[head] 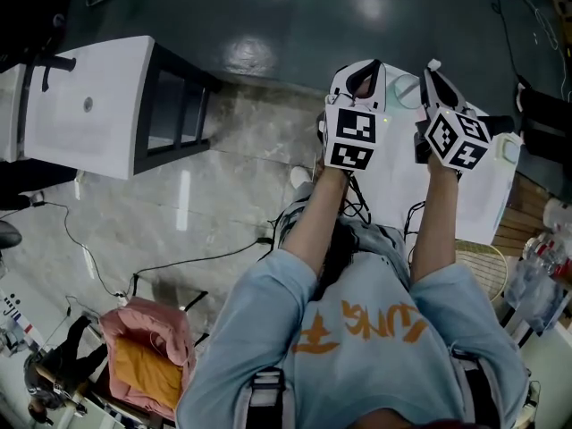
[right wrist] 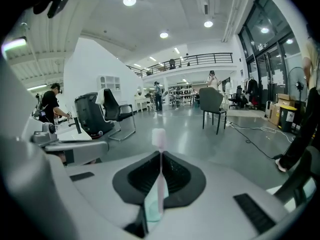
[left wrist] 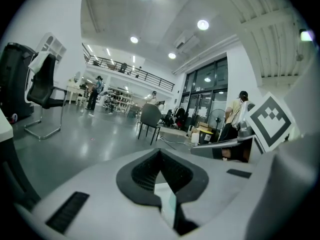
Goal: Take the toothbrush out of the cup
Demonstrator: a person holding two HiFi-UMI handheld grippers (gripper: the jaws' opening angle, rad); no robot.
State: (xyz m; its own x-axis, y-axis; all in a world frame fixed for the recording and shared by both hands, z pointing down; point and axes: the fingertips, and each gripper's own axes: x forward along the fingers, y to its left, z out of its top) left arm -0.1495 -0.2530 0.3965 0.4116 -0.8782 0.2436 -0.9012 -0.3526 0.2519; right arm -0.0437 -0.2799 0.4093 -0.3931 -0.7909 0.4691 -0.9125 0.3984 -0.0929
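Observation:
In the right gripper view a pink toothbrush (right wrist: 159, 140) stands upright, bristle head up, and my right gripper (right wrist: 161, 158) is shut on its handle. From the head view both grippers are raised over a white table (head: 487, 199), the left gripper (head: 365, 74) beside the right gripper (head: 433, 71). A pale green round cup (head: 407, 92) shows between them; whether it rests on the table I cannot tell. The left gripper (left wrist: 160, 154) has its jaws closed, with only a pale sliver low in the gap.
A second white table (head: 89, 105) with a dark frame stands at the left. Cables (head: 179, 262) trail over the grey floor, and a pink seat (head: 147, 347) lies below left. Ahead are a grey chair (right wrist: 212, 101), a black office chair (right wrist: 107, 111) and distant people.

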